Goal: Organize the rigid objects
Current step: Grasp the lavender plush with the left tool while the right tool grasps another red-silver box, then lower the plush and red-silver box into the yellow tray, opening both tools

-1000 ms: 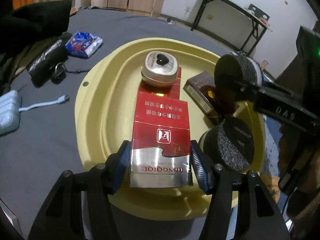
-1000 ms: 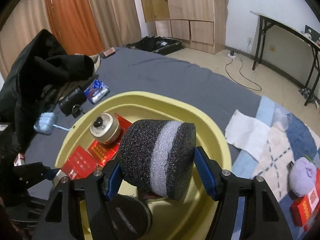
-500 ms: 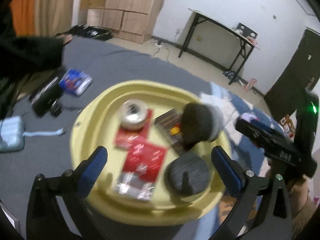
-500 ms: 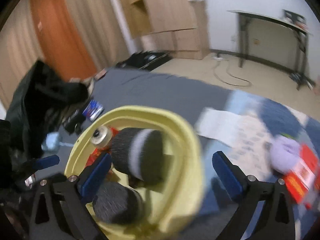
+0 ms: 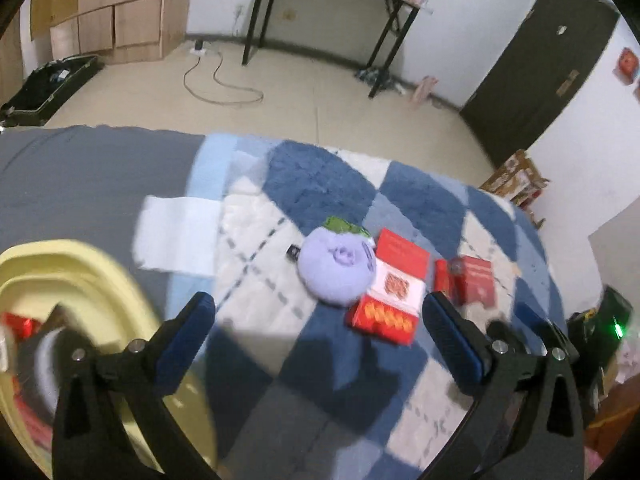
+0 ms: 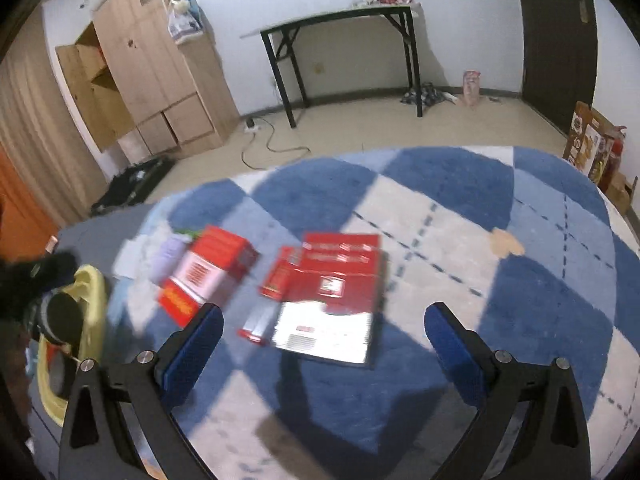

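1. Both grippers have swung away from the pale yellow plastic tray since a second ago, when the left one clamped a red and silver carton and the right one a dark foam cylinder; both views now look over a blue and white checked fluffy blanket.
2. That dark foam cylinder with a pale grey band now lies in the tray, at the far left of the left wrist view, blurred.
3. Left gripper: jaws have just been opening, now stand wide apart with nothing between them.
4. Right gripper: jaws have likewise just been opening, wide apart and empty.
5. On the blanket a round lilac plush toy with a green top touches a red and white rectangular box.
6. Just beside that box lies a smaller red packet.
7. From the right wrist, a large flat red and silver carton lies ahead of the jaws, a narrow red pack touching its left edge.
8. White folded paper tissue lies between tray and plush toy.
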`<state>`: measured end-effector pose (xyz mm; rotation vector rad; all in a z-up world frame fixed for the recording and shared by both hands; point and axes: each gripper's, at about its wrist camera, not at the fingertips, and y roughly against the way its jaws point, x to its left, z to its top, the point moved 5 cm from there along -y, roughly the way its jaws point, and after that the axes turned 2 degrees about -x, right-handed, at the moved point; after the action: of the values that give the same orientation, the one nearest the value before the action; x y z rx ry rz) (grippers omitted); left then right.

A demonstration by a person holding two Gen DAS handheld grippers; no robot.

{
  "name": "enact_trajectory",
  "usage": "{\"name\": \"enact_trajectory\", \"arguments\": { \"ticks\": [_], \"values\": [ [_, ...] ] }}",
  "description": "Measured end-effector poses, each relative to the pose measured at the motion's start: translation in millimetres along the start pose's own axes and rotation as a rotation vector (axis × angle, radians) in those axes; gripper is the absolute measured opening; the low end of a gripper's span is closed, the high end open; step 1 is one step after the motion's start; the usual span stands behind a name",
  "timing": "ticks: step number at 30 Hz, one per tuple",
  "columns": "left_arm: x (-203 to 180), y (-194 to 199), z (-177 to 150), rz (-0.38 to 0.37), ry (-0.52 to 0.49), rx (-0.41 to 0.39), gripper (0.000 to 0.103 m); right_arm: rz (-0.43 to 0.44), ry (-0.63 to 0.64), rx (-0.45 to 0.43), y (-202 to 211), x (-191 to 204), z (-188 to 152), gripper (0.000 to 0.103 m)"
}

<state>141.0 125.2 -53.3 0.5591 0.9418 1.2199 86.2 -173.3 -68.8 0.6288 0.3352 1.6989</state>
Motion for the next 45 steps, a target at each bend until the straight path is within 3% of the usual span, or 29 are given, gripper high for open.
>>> {"name": "enact_trajectory", "arguments": {
  "ticks": [7,10,12,13,14,19,23,28,33,37,41,45],
  "values": [
    [-8,-58,3,0.038,-0.028,0.071,0.102,0.015,0.036,0.016,-32,-2,-4,0.102],
    [-7,-74,1,0.015,-0.001,0.089,0.091,0.027,0.039,0.021,-44,-10,-4,0.091],
    [-8,-73,3,-0.008,0.019,0.072,0.077,0.023,0.055,0.007,-49,-11,-4,0.079],
    [-10,-71,6,-0.020,0.019,0.062,0.059,0.032,0.060,0.003,-50,-10,-4,0.070],
    [-12,-67,8,-0.023,0.024,0.048,0.054,0.042,0.065,0.000,-50,-9,-4,0.065],
    [-20,-58,4,-0.005,0.000,0.076,0.053,0.058,0.061,-0.005,-47,-11,-7,0.061],
    [-24,-25,-2,-0.018,-0.015,0.022,0.053,0.053,0.030,-0.018,-29,-21,-8,0.060],
    [-31,59,-8,0.009,-0.089,-0.097,0.053,0.090,0.063,-0.068,6,-7,4,0.060],
    [3,165,-32,0.027,-0.015,-0.227,0.053,0.221,0.169,-0.140,55,47,23,0.059],
    [61,237,-71,0.103,0.101,-0.295,0.053,0.356,0.279,-0.188,98,110,19,0.059],
    [108,257,-101,0.191,0.173,-0.286,0.053,0.468,0.396,-0.143,116,172,-6,0.059],
    [151,231,-117,0.268,0.229,-0.214,0.053,0.511,0.473,-0.040,101,216,-38,0.059]
  ]
}}
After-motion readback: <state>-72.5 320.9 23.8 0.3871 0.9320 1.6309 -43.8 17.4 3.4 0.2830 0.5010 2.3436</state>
